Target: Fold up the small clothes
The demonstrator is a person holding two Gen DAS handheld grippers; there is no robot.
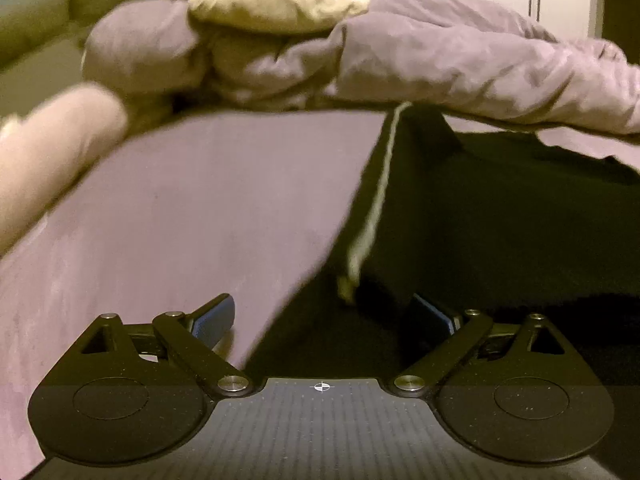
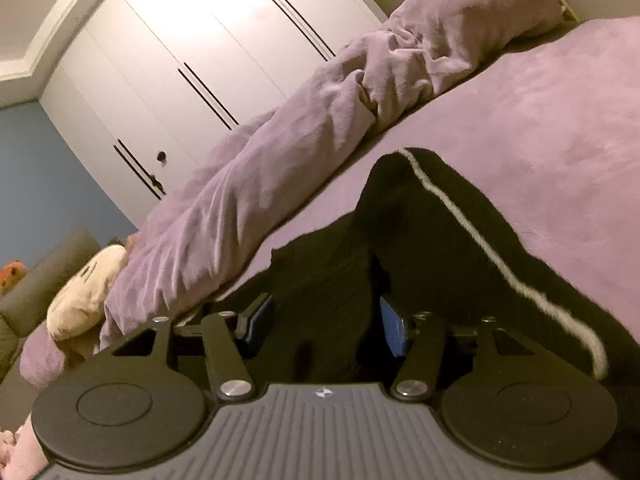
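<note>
Folding barely begun: black fabric garment with white side stripe (image 2: 460, 248) lies unfolded on purple bed sheet (image 1: 180, 208); your left tool (image 1: 324, 320) gapes wide, right tool (image 2: 326, 326) spread around cloth, not yet clamped.

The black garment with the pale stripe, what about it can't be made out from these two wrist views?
- Black garment with the pale stripe: left wrist view, its type and full outline; the right edge cuts it off, motion blur.
- Right gripper: right wrist view, dark cloth between the fingers hides any contact.
- Garment's near hem: right wrist view, hidden behind the gripper body.
</note>
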